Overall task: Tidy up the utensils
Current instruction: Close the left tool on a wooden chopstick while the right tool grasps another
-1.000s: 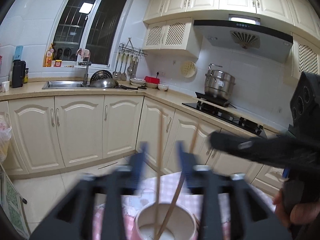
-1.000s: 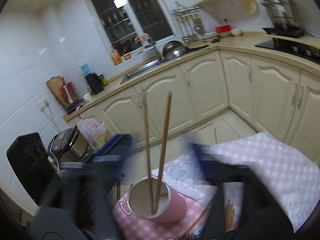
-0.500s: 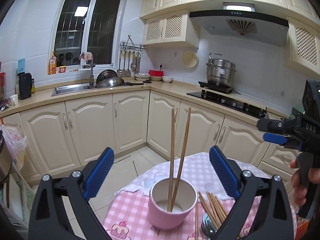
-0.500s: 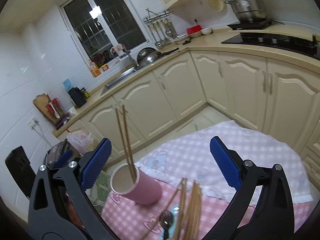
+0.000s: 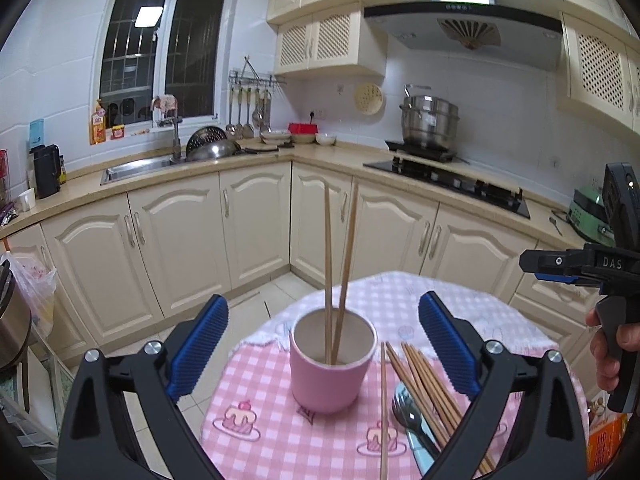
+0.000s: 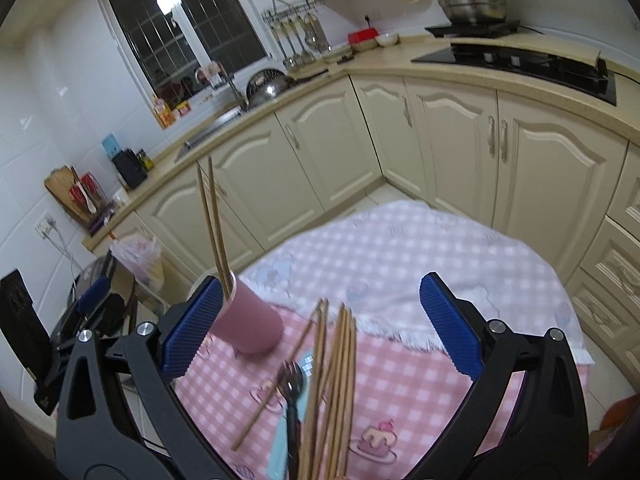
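A round table under a pink checked cloth (image 5: 280,396) lies ahead of both grippers. The left gripper (image 5: 324,354) has its blue-padded fingers (image 5: 198,346) spread wide and holding nothing. Between them, touching neither, a pink cup (image 5: 330,372) stands upright with two chopsticks (image 5: 336,264) in it. The right gripper (image 6: 320,320) is likewise wide open and empty; the cup sits just beside its left finger. A loose bundle of chopsticks (image 6: 336,384) lies flat on the cloth between the right fingers, and a spoon (image 6: 292,376) rests along its left side.
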`<move>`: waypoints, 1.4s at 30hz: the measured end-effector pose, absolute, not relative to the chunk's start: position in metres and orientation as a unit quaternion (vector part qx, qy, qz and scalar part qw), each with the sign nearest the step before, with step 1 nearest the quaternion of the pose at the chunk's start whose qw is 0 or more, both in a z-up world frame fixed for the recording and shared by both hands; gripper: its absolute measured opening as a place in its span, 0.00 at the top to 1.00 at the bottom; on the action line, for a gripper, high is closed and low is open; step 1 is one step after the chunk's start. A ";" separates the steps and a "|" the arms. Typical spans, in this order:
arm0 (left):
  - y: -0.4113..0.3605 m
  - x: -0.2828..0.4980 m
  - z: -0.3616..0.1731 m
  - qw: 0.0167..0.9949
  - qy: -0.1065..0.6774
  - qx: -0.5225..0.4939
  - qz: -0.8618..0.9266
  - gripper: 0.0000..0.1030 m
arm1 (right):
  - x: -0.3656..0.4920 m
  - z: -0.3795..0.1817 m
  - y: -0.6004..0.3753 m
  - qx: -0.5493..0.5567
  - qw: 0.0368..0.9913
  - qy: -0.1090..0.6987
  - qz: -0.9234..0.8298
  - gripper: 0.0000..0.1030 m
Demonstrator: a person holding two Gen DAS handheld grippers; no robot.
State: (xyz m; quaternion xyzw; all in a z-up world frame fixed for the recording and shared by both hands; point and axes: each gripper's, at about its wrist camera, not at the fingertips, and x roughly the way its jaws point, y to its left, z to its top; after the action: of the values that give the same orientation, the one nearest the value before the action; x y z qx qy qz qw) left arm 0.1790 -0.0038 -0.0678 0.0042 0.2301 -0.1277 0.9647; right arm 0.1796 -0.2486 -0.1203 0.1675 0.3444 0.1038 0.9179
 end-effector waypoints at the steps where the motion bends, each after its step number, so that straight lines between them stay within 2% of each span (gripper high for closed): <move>1: -0.006 0.178 -0.071 0.963 0.236 0.007 -0.129 0.09 | 0.177 -0.125 -0.248 0.163 0.916 0.353 0.101 0.06; 21: -0.043 0.181 -0.171 0.901 0.397 0.099 -0.147 0.09 | 0.129 -0.197 -0.230 0.093 0.881 0.459 0.070 0.06; 36: -0.075 0.207 -0.215 0.859 0.458 0.158 -0.163 0.09 | 0.165 -0.253 -0.214 0.031 0.848 0.526 0.058 0.06; 42: -0.080 0.216 -0.222 0.851 0.473 0.165 -0.159 0.09 | 0.177 -0.264 -0.209 0.007 0.839 0.541 0.058 0.19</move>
State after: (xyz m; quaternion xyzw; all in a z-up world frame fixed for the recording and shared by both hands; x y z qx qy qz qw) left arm 0.2157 -0.0799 -0.2224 0.1646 0.4730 -0.1594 0.8507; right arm 0.1766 -0.2088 -0.2644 0.0069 0.5405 0.0580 0.8393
